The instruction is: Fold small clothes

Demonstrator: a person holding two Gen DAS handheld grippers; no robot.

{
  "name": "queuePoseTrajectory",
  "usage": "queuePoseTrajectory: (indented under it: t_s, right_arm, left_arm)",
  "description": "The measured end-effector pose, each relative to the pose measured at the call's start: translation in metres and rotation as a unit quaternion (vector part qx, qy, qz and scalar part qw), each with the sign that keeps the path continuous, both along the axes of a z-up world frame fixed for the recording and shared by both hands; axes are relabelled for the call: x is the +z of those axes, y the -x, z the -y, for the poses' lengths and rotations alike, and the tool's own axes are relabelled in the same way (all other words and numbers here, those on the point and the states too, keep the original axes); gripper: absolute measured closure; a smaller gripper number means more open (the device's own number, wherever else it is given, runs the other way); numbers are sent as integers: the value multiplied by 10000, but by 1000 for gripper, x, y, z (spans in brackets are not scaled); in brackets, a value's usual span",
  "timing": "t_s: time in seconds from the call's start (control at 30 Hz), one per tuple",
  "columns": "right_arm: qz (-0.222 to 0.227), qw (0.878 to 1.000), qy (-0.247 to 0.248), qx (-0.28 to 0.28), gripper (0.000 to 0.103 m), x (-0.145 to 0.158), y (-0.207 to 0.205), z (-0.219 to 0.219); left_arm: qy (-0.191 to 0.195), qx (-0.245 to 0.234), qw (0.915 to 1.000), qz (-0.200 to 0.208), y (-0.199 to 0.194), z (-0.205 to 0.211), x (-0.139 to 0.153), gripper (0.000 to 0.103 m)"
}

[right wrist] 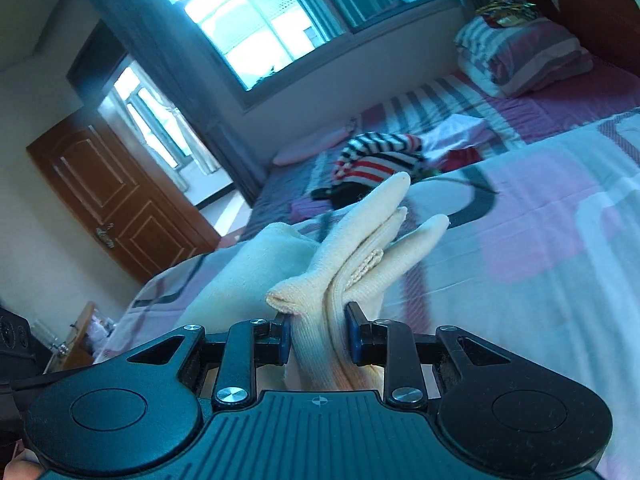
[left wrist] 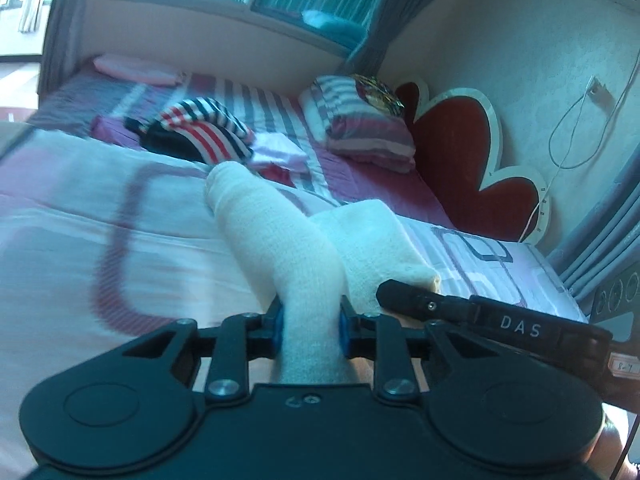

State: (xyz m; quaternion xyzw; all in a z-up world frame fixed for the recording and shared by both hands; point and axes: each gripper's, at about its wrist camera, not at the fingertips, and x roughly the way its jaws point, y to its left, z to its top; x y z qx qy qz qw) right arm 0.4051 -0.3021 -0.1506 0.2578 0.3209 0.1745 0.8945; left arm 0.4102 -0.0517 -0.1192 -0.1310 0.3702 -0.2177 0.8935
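- Left tool (left wrist: 310,330) is clamping a cream knitted sock (left wrist: 276,236) between its blue pads, the fabric running forward from the jaws with its rounded end reaching away over the pink-and-white patterned bedspread (left wrist: 80,216).
- Right tool (right wrist: 318,334) is pinching what looks like the other end of the same cream sock (right wrist: 360,248), several bunched layers fanning out ahead of its pads.
- Its black finger (left wrist: 404,292) is showing just right of the left tool, beside a folded cream cloth (left wrist: 384,240) lying on the bed.
- Far ahead of both tools, a striped red, white and navy garment (left wrist: 208,132) is lying near a striped pillow (left wrist: 360,124).
- Judging from this, the sock is being held off the bed mid-fold, ends not yet brought together.
- To do the step well, both grips should be staying firm while the ends are being brought level, so the edges are matching before lowering.
- Pulling lightly apart first should be smoothing the bunched layers at the right tool.
- Risk: loose layers slipping out and spoiling the fold.
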Motion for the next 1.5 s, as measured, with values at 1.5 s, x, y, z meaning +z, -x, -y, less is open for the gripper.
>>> queuePoseTrajectory:
  t_s: [1.5]
  right_arm:
    - [-1162,9923,87,414,92,-76,141,-119]
  left_arm:
    - [346,700,9876,-1365,112,-162,-93,73]
